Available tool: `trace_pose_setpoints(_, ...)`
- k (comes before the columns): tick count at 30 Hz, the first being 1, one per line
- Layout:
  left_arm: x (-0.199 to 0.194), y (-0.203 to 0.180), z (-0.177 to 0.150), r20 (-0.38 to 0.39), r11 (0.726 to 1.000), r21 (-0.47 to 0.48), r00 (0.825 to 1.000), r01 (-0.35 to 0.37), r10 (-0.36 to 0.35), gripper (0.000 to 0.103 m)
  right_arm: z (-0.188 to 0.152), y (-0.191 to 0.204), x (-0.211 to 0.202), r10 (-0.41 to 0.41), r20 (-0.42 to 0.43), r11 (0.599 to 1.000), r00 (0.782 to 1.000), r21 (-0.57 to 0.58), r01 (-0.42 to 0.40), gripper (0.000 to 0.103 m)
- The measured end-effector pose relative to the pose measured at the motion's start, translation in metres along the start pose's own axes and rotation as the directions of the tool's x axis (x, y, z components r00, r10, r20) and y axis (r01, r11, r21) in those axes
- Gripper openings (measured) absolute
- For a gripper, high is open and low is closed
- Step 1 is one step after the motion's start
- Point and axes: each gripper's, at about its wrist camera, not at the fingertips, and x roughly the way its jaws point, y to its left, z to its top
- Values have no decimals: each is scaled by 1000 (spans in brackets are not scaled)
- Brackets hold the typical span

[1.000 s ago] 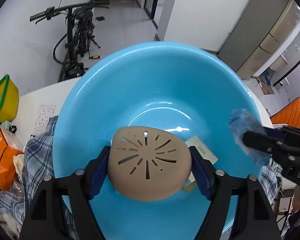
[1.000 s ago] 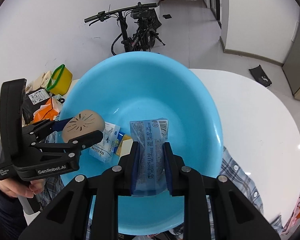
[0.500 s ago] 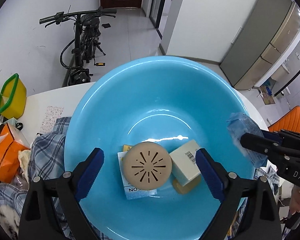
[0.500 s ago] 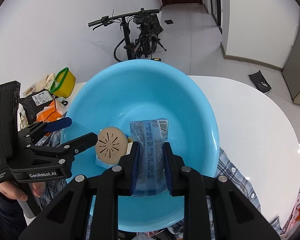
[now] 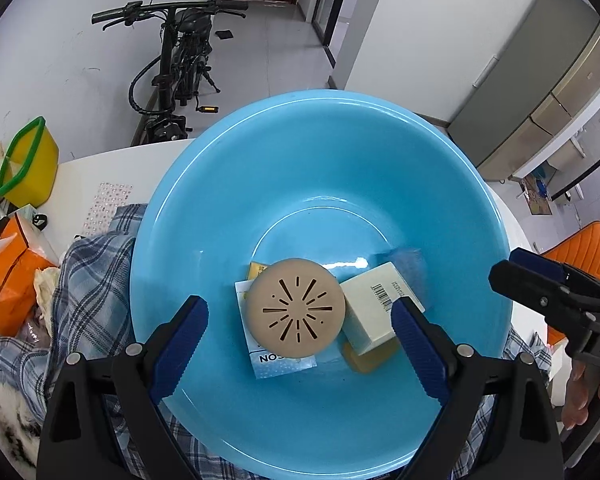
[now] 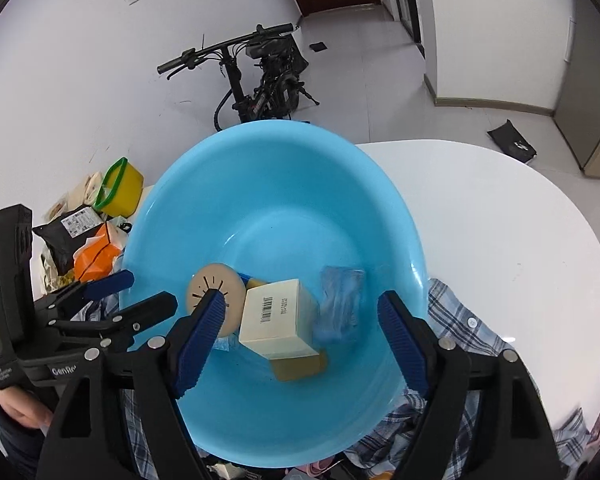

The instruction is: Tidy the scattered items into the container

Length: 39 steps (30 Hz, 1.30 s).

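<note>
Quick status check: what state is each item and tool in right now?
Left tool: open, empty.
Right tool: jaws just opened, nothing between them.
Blue packet: blurred, in the basin.
Round tan disc: lying flat in basin.
White box: in basin, barcode up.

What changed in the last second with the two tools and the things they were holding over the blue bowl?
The left tool let go of the tan round disc, which dropped into the blue bowl. The right tool has just opened and released the blue packet, now blurred inside the bowl. The bowl, white box and both hands stayed put.
</note>
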Motion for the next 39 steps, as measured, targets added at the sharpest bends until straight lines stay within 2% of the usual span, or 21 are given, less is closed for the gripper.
trace_pose_setpoints(7, 3, -1, -3, -40, 1000, 8, 999, 27, -27, 95, -3, -5, 4, -7, -22, 1000, 1000, 11, 7, 78)
trace_pose_setpoints(10, 3, 6, -3, -36, 1000, -22, 999, 5, -5, 95, -3, -6, 6, -16, -23, 1000, 1000, 15, 17, 78)
trace_pose_setpoints(14, 1, 10, -1, -28, 999, -34, 1000, 8, -9, 95, -2, -7, -7, -84, 79, 996, 993, 43, 81, 78)
trace_pose_setpoints(17, -2, 12, 0, -28, 1000, -25, 1000, 11, -11, 95, 0, -5, -16, -70, 103, 997, 992, 37, 67, 78)
trace_pose_setpoints(21, -7, 16, 0, -8, 1000, -21, 1000, -12, 12, 95, 2, 0, -22, -76, 113, 997, 991, 25, 74, 78)
trace_pose_setpoints(27, -19, 17, 1, 12, 999, -25, 1000, 22, -22, 95, 2, 6, -32, -78, 120, 997, 990, 18, 76, 78)
trace_pose_setpoints(30, -25, 15, 1, 25, 1000, -16, 1000, 10, -10, 95, 2, 11, -42, -84, 125, 996, 989, -1, 85, 78)
trace_pose_setpoints(36, -52, 8, -1, 71, 999, -7, 997, 42, -42, 95, -3, 19, -71, -92, 179, 995, 980, -25, 98, 78)
trace_pose_setpoints(39, -75, 2, -4, 105, 996, 1, 990, 94, -94, 95, -5, 22, -89, -76, 216, 996, 973, -30, 84, 78)
